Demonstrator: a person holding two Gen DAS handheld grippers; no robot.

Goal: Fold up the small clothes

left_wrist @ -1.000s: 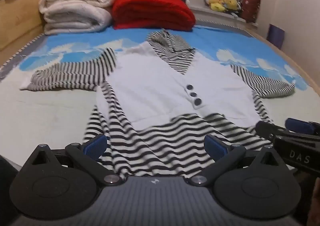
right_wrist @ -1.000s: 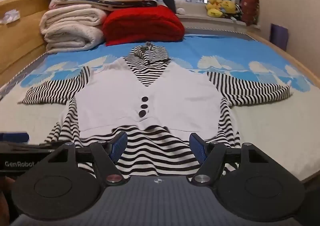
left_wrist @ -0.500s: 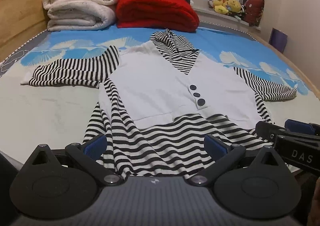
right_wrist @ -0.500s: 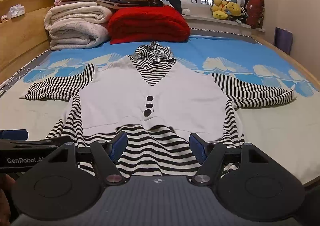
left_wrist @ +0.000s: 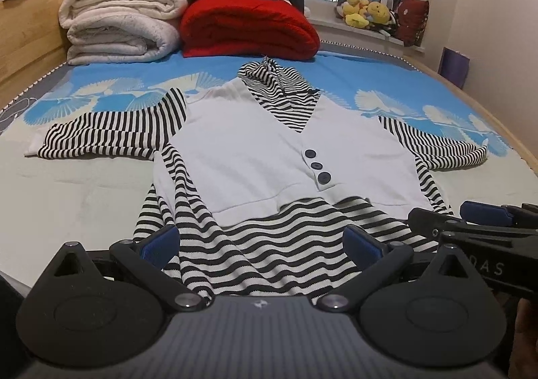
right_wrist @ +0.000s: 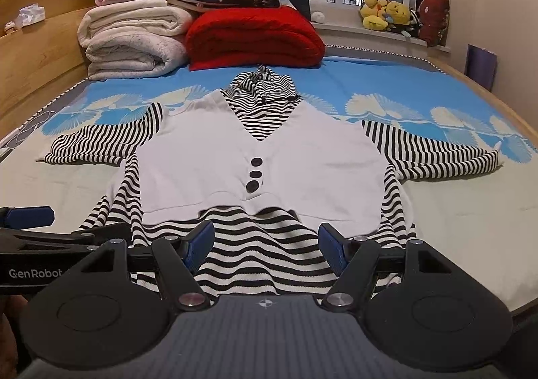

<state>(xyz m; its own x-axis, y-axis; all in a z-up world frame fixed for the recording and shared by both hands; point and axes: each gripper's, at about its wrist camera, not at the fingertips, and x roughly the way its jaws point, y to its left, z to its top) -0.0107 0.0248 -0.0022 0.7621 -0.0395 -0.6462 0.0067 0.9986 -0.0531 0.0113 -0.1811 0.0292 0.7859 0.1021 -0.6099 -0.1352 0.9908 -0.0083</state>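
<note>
Two grippers hang side by side over the near edge of the bed point(left_wrist: 84, 191), both with jaws standing wide and nothing between the blue pads. The left gripper point(left_wrist: 262, 244) points over the striped hem from the left side; the right gripper point(right_wrist: 265, 244) does the same a little further right, and each shows at the edge of the other's view. Neither pair of fingers presses on cloth; whether the fingertips brush the hem cannot be told.

Just beyond them lies the striped top point(right_wrist: 259, 157), spread flat and face up on the bed, its hem nearest the grippers and its hood toward the far end. A plain pale vest panel covers the chest, with three dark buttons point(right_wrist: 255, 174) in a short row at its centre. Black-and-white striped fabric shows below the panel, in the V at the neck, and in both sleeves, which reach out to either side.

Further back, at the head of the bed, sit a folded red blanket point(left_wrist: 248, 29) and, beside it, a stack of cream quilts point(left_wrist: 121, 29). Soft toys point(right_wrist: 386, 14) line the window sill.
</note>
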